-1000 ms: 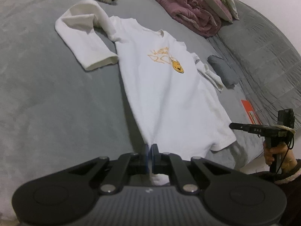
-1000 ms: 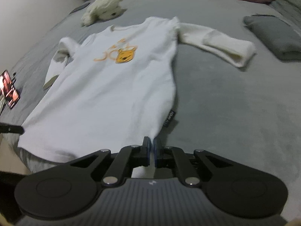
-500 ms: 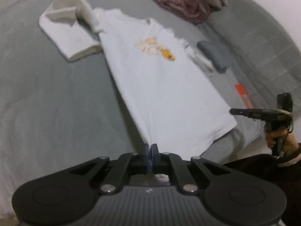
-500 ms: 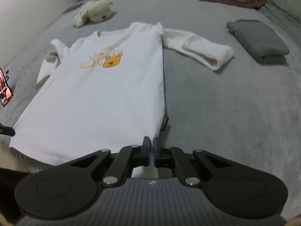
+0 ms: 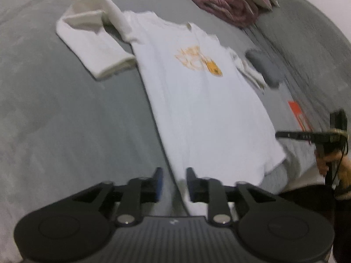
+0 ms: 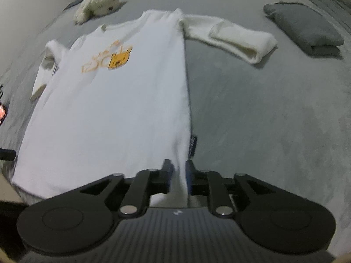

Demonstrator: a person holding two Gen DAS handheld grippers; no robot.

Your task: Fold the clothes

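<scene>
A: Where do we have the white long-sleeved top [image 6: 122,100] at this point?

B: Flat on the grey bed [image 6: 274,114], print side up, collar at the far end, hem at the near edge of the bed. We want it spread like this so each fold line runs straight.

A: And our tools?

B: Each sits at one bottom corner. The left tool [image 5: 173,184] has just been opening; its fingers stand spread, with the corner of the hem lying loose between them and neither pad pressing on it. The right tool [image 6: 177,175] has just been opening too, jaws apart with the side seam of the top between them, not pinched.

A: So we hold nothing now?

B: Nothing, as far as we can see. We judge that the hem has been laid down where we want it, and the cloth is released so it can settle.

A: The sleeves look untidy.

B: One sleeve [image 6: 232,37] lies out to the side and is doubled back on itself; the other sleeve [image 6: 46,65] is bunched beside the body of the top. Those probably need turning in before the body is folded.

A: Anything in our way?

B: A folded grey garment [image 6: 305,28] lies well apart from the top, and a plush toy [image 6: 98,2] sits beyond the collar. Neither touches the top.
</scene>
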